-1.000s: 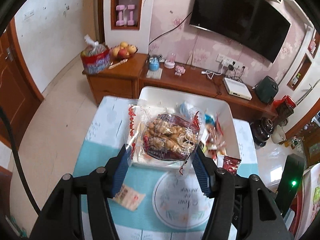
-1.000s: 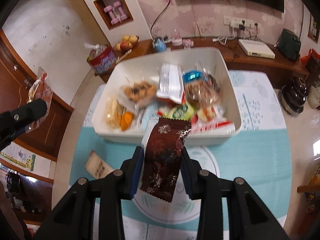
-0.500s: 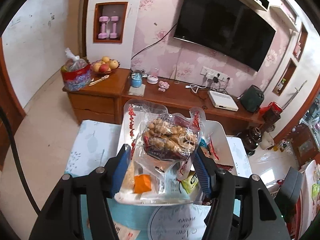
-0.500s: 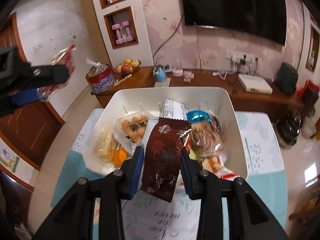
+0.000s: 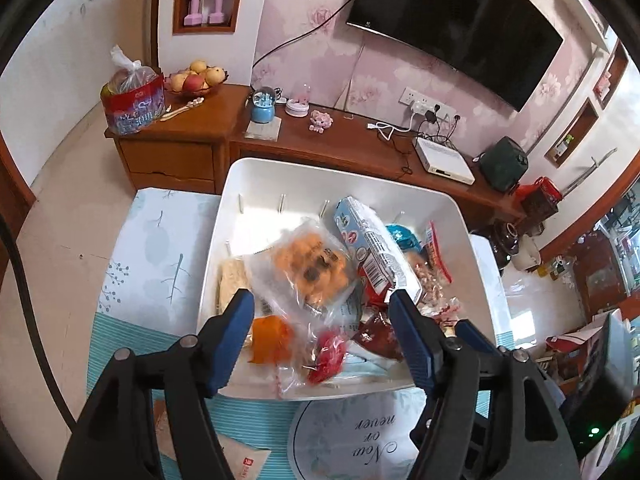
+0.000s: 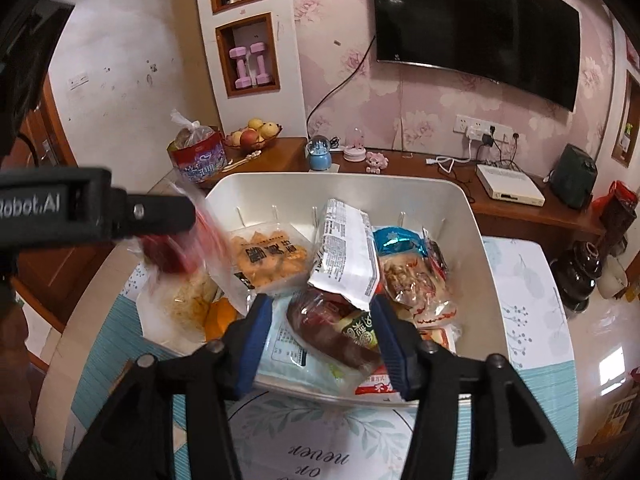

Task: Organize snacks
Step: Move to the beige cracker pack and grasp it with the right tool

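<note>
A white bin [image 5: 344, 168] [image 6: 340, 178] full of snack packets stands on the table. My left gripper [image 5: 322, 320] hangs over its near left part with its jaws opening. The clear red-printed bag [image 5: 324, 356] is a blur below them, free of the pads. In the right wrist view that bag [image 6: 180, 256] drops beside one left finger [image 6: 160, 216]. My right gripper [image 6: 320, 320] is over the bin's near edge, jaws opening. The dark brown packet [image 6: 332, 332] [image 5: 376, 336] lies tilted on the other snacks between its fingers, and the pads stand clear of it.
A round printed placemat [image 5: 360, 440] and a small tan sachet [image 5: 240, 460] lie on the teal cloth in front of the bin. Behind the table runs a wooden sideboard [image 5: 340, 140] with a fruit bowl [image 5: 196, 80], a red bagged tub [image 5: 134, 100] and a white box [image 5: 444, 160].
Both grippers came forward over the bin and sank. The left jaws widened and the clear bag slipped out. The right jaws parted and the brown packet fell onto the snacks.
</note>
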